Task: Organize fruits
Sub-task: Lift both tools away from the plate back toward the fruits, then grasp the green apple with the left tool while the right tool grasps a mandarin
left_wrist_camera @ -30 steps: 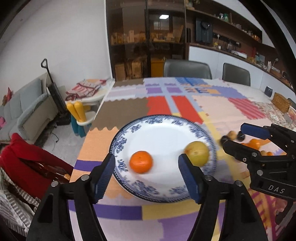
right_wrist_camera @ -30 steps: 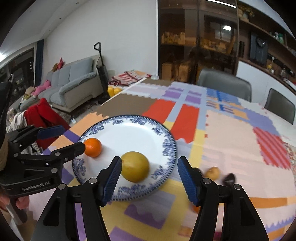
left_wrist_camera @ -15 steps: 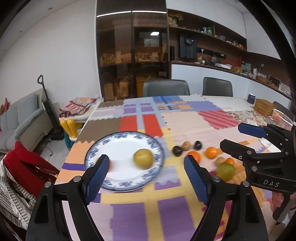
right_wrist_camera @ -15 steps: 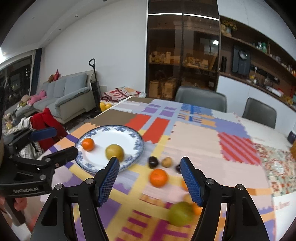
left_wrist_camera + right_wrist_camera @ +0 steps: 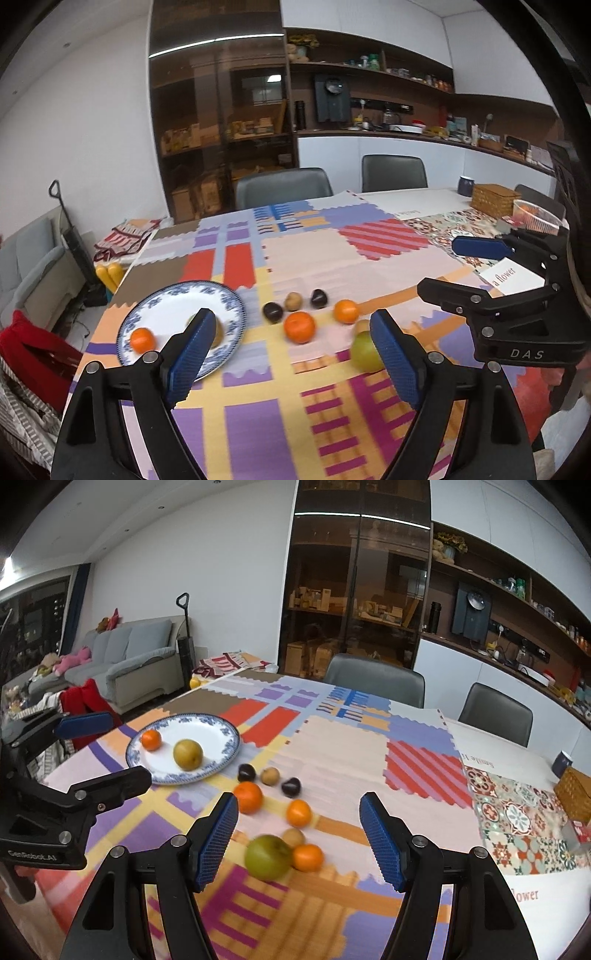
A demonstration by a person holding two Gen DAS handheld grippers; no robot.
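Going left to right in the right wrist view, we have our left gripper beside the blue-rimmed plate, its jaws spread wide with nothing between them. The plate already carries a small orange and a yellow-green pear. To the right of the plate, loose on the patchwork tablecloth, lie two dark fruits, a brown one, more oranges and the green apple. Our right gripper is wide and empty too, and the apple sits just ahead of it, slightly left of centre between the fingers. We judge the right hand nearer; the apple is round, so no axis matters.
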